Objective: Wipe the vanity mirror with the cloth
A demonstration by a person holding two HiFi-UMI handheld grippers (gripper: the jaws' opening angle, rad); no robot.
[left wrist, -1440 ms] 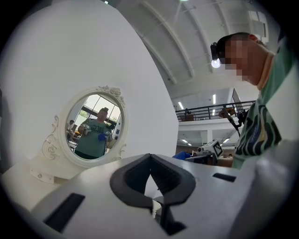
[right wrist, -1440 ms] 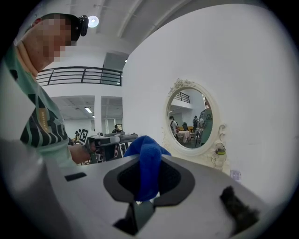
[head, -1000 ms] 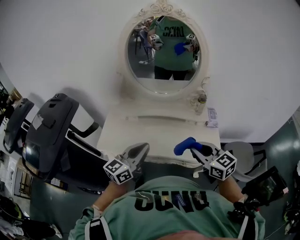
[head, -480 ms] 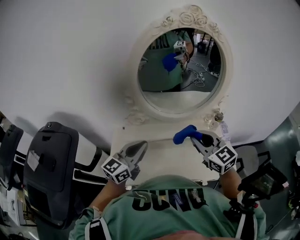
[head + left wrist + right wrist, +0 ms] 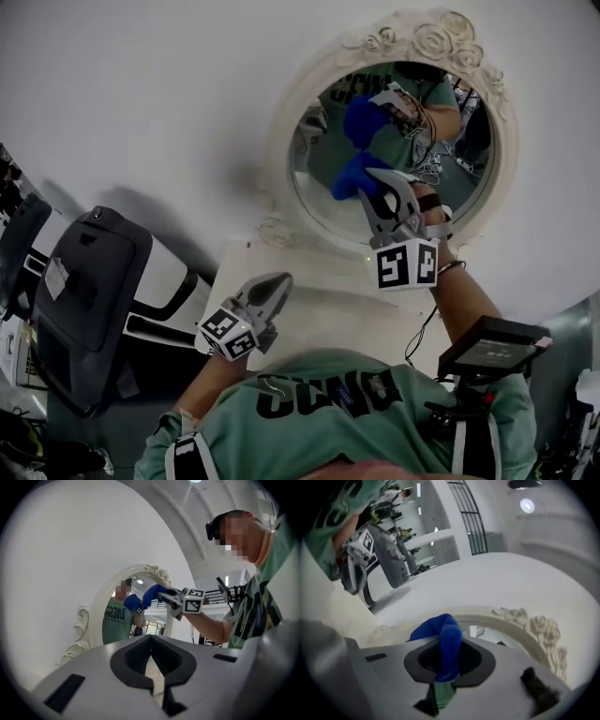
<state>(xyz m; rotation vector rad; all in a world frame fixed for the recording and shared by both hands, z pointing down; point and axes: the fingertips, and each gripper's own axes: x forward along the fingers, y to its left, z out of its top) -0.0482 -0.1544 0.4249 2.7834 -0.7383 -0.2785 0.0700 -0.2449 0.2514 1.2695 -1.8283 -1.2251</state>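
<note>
The oval vanity mirror (image 5: 398, 202) has a carved white frame and stands on the wall above a white vanity table (image 5: 314, 305). My right gripper (image 5: 372, 180) is raised in front of the lower middle of the glass, shut on a blue cloth (image 5: 351, 176). The cloth's reflection (image 5: 362, 118) shows just above it. In the right gripper view the cloth (image 5: 446, 646) bulges from between the jaws, with the frame's roses (image 5: 536, 627) beyond. My left gripper (image 5: 275, 287) hangs low over the table, shut and empty. The left gripper view shows the mirror (image 5: 136, 620) and the cloth (image 5: 151, 595).
A dark chair (image 5: 84, 291) stands left of the table, close to my left arm. The wall around the mirror is plain white. A flat black device (image 5: 492, 347) hangs at the person's right side.
My right gripper has risen with the cloth from over the table's front edge up to the mirror glass. The mirror looks larger and closer. The left gripper has hardly moved.
</note>
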